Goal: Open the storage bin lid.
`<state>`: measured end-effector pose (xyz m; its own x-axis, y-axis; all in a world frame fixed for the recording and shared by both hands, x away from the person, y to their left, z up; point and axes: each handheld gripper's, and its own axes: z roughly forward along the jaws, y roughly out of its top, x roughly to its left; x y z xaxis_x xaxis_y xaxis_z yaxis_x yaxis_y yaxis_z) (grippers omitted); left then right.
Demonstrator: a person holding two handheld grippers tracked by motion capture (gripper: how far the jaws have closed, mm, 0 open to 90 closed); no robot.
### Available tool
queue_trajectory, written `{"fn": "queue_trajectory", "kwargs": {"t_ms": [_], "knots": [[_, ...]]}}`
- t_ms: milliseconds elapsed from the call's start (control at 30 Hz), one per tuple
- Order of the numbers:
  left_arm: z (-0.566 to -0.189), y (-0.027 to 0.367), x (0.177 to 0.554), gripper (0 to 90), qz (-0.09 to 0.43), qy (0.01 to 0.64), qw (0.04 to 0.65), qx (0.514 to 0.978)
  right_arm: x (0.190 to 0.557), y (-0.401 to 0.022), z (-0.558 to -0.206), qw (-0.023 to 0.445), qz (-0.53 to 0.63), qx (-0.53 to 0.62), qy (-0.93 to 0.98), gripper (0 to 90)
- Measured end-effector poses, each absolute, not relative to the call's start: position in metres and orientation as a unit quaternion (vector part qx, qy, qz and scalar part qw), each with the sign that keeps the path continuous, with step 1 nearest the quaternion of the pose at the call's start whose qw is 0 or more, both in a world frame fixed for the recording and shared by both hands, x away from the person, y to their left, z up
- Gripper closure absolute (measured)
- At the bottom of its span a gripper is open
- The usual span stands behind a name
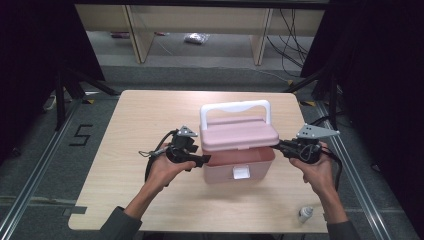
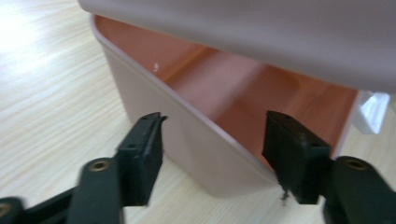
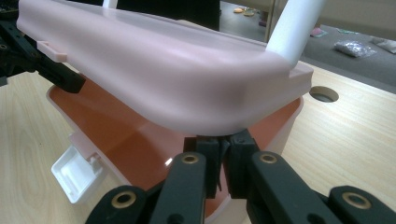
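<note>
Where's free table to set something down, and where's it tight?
Free: the far strip of the table behind the box, the left side beyond the left claw, and the near edge in front of the box. The near right corner holds a small bottle. Crowded: both box ends, where the left and right claw sit.

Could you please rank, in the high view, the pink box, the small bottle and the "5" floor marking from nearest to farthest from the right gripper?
1. Pink box: right beside the right gripper, at the table's middle.
2. Small bottle: near table edge, below that hand.
3. "5" marking: on the floor, far left.
</note>
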<state>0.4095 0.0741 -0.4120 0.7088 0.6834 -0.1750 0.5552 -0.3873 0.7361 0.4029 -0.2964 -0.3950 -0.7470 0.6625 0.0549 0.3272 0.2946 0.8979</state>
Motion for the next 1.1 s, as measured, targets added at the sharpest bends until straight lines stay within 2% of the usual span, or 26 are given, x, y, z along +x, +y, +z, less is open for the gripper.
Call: {"fn": "queue_trajectory", "kwargs": {"t_ms": [233, 467, 800, 833, 1100], "knots": [[-0.413, 0.068, 0.408, 46.9, 0.095, 0.372, 0.391, 0.836, 0.403, -0.296, -0.395, 0.171, 0.509, 0.312, 0.783, 87.1], [-0.415, 0.074, 0.405, 54.0, 0.088, 0.370, 0.412, 0.828, 0.401, -0.291, -0.393, 0.167, 0.519, 0.319, 0.776, 87.2], [-0.415, 0.075, 0.404, 54.4, 0.087, 0.368, 0.413, 0.828, 0.406, -0.292, -0.386, 0.172, 0.516, 0.310, 0.780, 87.2], [-0.414, 0.075, 0.404, 54.4, 0.091, 0.367, 0.412, 0.829, 0.409, -0.293, -0.386, 0.183, 0.517, 0.303, 0.779, 87.2], [-0.413, 0.076, 0.403, 55.1, 0.092, 0.360, 0.407, 0.834, 0.414, -0.289, -0.386, 0.178, 0.527, 0.315, 0.769, 87.3]]}}
